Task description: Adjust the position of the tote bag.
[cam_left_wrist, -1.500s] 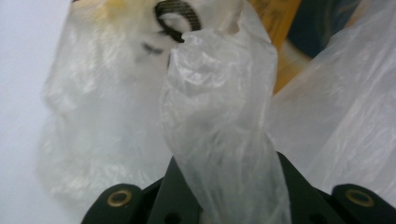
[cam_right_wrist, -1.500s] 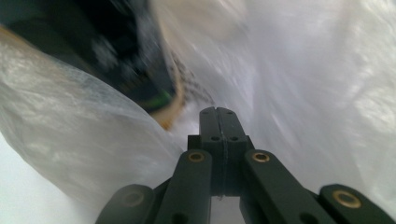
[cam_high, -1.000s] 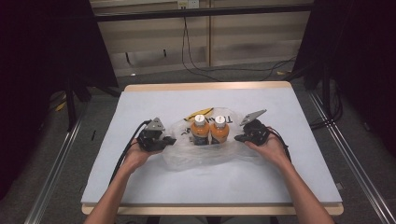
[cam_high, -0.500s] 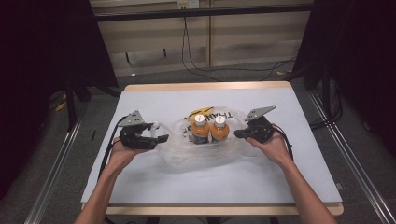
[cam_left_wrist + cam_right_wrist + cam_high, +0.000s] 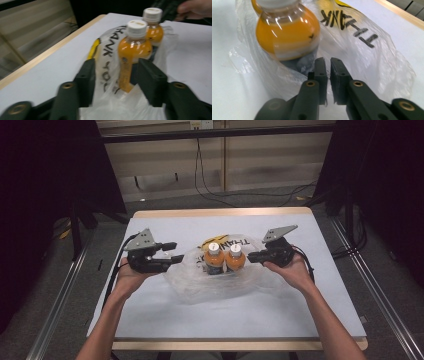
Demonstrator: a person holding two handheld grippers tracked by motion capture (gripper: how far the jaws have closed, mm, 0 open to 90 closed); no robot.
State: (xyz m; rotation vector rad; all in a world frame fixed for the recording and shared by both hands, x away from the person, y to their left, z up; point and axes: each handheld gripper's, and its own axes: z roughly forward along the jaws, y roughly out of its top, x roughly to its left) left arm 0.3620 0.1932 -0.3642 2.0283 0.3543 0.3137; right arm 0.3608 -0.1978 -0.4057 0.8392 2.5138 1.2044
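Two orange drink bottles with white caps, the left bottle (image 5: pixel 214 260) and the right bottle (image 5: pixel 235 258), stand upright side by side in a clear plastic bag (image 5: pixel 220 287) printed THANK YOU. My left gripper (image 5: pixel 174 252) hovers open just left of the bag. In the left gripper view its jaws (image 5: pixel 116 67) frame the near bottle (image 5: pixel 132 50), with crumpled bag film (image 5: pixel 120 107) low between them. My right gripper (image 5: pixel 251 256) is at the bag's right side. In the right gripper view its jaws (image 5: pixel 328 67) are shut on the bag (image 5: pixel 367 57), just beside a bottle (image 5: pixel 287 37).
The white table (image 5: pixel 165 320) has a wooden rim, and the bag sits near its middle. Dark stands and cables lie on the floor beyond the far edge. Open tabletop lies in front of the bag and at both sides.
My left gripper has drawn back leftward from the bag and opened, rising slightly. My right gripper has shifted a little right and up, still at the bag's edge. The bottles have stayed put.
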